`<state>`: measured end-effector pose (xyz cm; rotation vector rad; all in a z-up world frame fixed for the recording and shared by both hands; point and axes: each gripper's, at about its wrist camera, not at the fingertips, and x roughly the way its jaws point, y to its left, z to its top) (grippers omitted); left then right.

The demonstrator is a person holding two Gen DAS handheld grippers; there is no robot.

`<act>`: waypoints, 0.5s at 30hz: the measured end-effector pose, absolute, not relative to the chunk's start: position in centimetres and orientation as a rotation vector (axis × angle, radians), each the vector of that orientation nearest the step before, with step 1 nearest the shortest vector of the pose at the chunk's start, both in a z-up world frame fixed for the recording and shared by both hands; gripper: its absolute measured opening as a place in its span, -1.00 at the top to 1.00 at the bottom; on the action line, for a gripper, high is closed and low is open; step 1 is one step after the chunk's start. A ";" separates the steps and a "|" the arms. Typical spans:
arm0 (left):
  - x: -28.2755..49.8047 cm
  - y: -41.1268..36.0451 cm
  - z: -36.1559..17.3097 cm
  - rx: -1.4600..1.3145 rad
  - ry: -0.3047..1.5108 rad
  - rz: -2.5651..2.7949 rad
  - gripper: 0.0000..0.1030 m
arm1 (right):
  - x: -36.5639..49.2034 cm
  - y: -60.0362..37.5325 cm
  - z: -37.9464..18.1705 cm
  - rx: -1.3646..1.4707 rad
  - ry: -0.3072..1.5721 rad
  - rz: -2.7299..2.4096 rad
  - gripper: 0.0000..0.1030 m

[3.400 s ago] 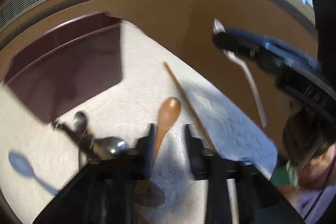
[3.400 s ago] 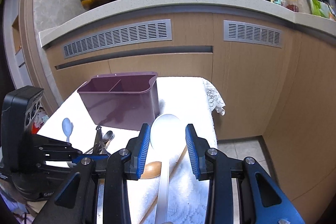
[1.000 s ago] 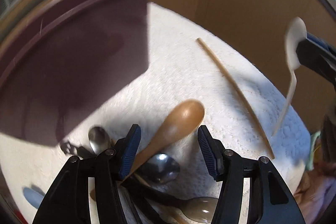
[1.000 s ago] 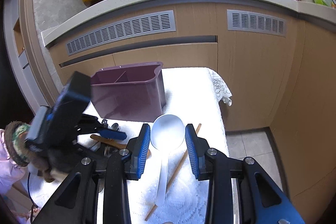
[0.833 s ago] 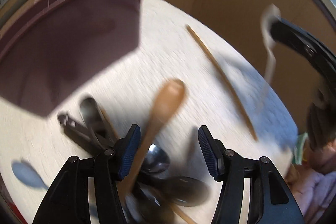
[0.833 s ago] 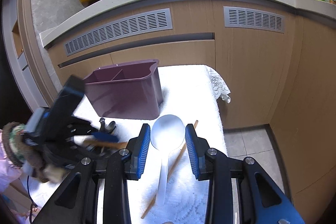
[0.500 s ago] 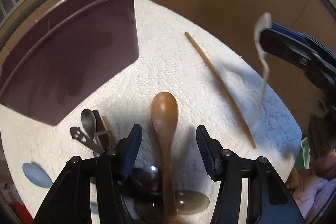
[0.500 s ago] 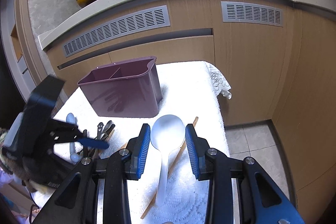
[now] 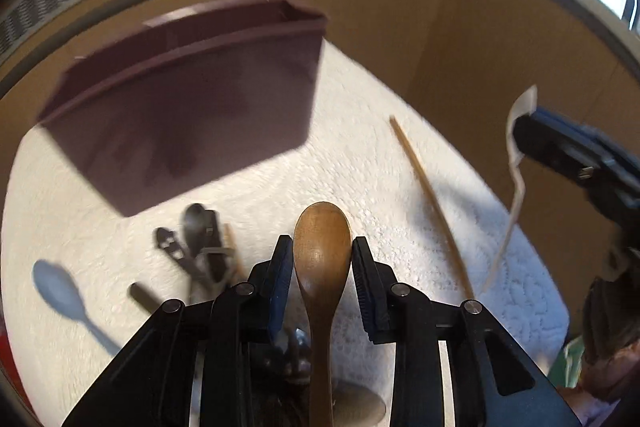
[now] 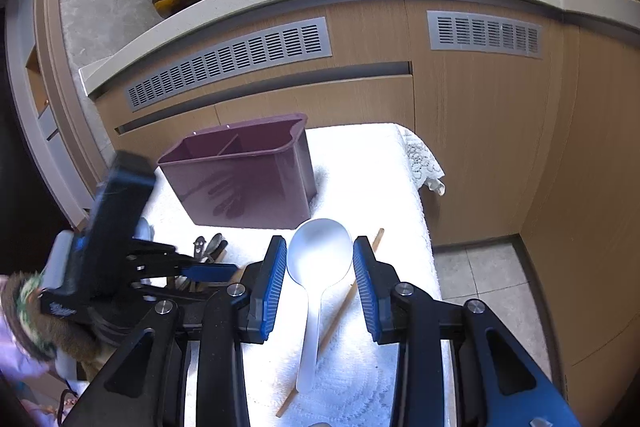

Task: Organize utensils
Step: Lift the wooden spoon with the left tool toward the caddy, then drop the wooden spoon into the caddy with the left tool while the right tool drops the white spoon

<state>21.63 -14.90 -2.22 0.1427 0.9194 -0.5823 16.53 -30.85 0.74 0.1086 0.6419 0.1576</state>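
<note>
both spoons are gripped near the purple caddy (image 10: pixel 240 179): our left gripper (image 9: pixel 322 267), jaws just closed, clamps the wooden spoon (image 9: pixel 322 251); our right gripper (image 10: pixel 320 267) clamps the white spoon (image 10: pixel 318 259). next, we think, lift each over its rim.

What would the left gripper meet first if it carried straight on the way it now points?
Probably the white cloth just ahead of the wooden spoon that the left gripper has just closed on. The maroon utensil bin sits left of that line, though depth is uncertain.
</note>
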 end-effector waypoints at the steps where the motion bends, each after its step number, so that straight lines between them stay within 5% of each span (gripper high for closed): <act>1: 21.0 -13.8 -1.4 0.110 0.876 -0.571 0.40 | 16.6 -30.6 0.8 0.104 0.641 0.159 0.37; 8: 20.2 -8.8 7.1 -0.009 0.549 -0.479 0.40 | 17.9 -28.0 4.0 0.071 0.569 0.201 0.38; 15: 25.8 -6.4 17.8 -0.059 0.260 -0.447 0.40 | 20.8 -25.6 14.8 -0.033 0.271 0.242 0.38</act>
